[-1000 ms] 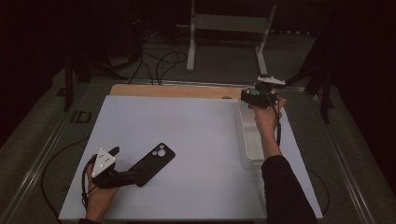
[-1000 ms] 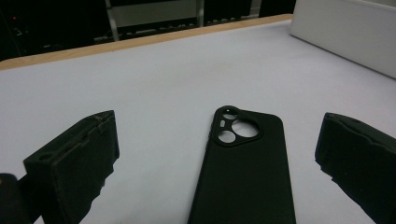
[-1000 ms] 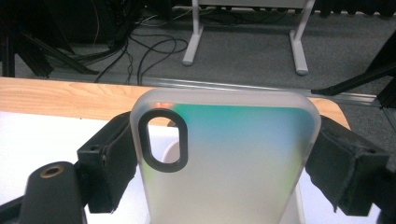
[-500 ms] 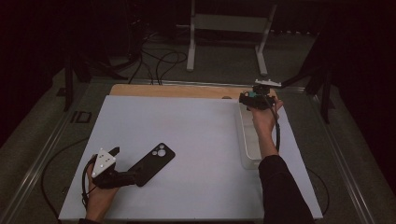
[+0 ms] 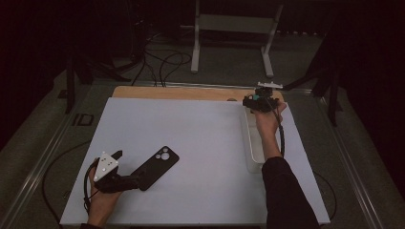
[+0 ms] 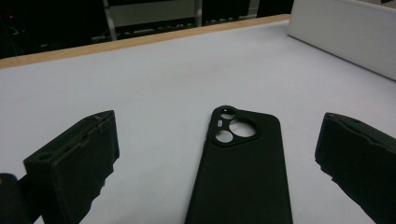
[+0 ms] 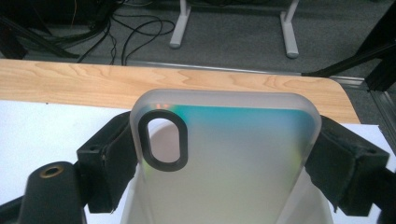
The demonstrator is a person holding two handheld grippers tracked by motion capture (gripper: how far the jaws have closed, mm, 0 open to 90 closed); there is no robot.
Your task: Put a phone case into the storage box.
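Observation:
A black phone case (image 5: 155, 167) lies flat on the white mat, camera cut-outs facing up. My left gripper (image 5: 133, 180) rests at its near end. In the left gripper view the black case (image 6: 243, 172) lies between the wide-apart jaws of my left gripper (image 6: 218, 135), which is open and touches neither side of it. At the far right my right gripper (image 5: 253, 102) is held above the far end of a white tray (image 5: 253, 148). It is shut on a translucent, iridescent phone case (image 7: 233, 158) with a black-rimmed camera opening, one jaw pressing each long edge.
The white mat (image 5: 200, 129) covers a wooden tabletop whose bare strip (image 5: 181, 93) runs along the far edge. The tray's wall (image 6: 345, 37) stands off to the right of the black case. Beyond the table are a metal stand (image 5: 234, 24) and floor cables (image 5: 162, 62).
My right gripper has drifted slightly left and toward me with the translucent case still in it. The left gripper and the black case have not moved.

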